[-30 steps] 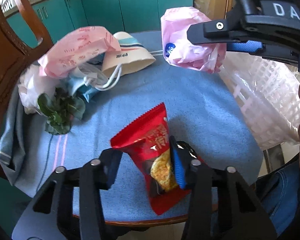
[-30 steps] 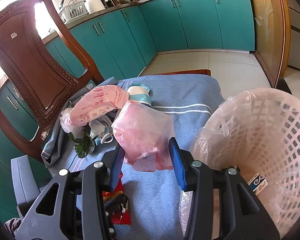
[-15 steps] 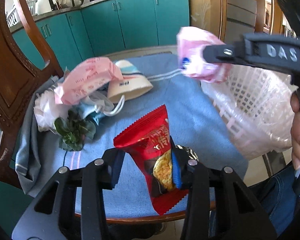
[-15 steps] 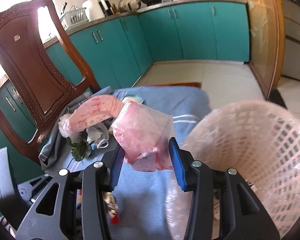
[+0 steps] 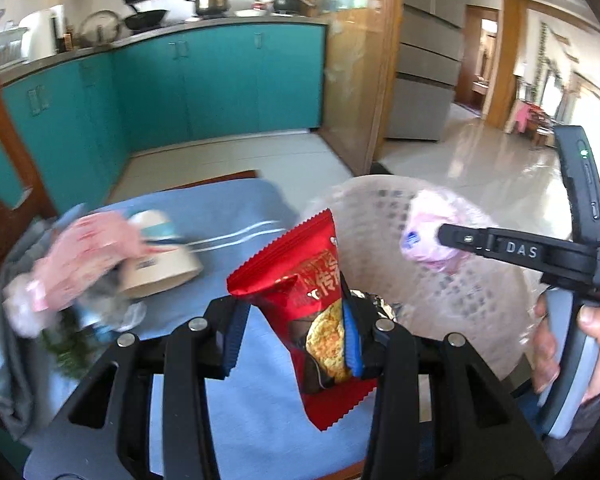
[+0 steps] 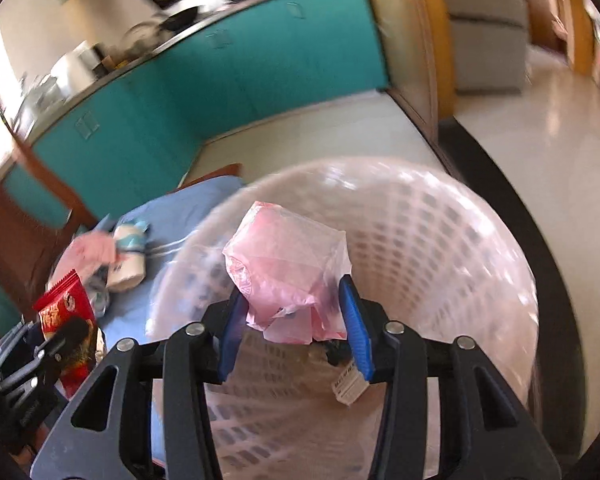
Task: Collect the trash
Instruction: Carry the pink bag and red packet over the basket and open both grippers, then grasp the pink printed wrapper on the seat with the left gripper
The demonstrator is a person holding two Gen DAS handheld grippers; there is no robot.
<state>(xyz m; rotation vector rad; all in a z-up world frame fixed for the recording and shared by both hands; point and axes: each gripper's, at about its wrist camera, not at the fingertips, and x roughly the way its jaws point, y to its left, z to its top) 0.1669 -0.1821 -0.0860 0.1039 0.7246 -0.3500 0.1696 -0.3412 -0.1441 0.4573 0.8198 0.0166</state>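
Right gripper (image 6: 292, 320) hangs over the white lattice basket (image 6: 440, 240) with a crumpled pink plastic bag (image 6: 288, 264) between its fingers, which are easing apart, though the bag hasn't dropped; a small white tag (image 6: 350, 384) lies inside the basket; left gripper (image 5: 290, 336) is lifted off the counter (image 5: 228, 216), fingers clamped on a red snack packet (image 5: 312, 288); the leftover pile back there has a tipped paper cup (image 5: 160, 256), a pink wrapper (image 5: 84, 264) and some greens (image 5: 66, 350), all blurry.
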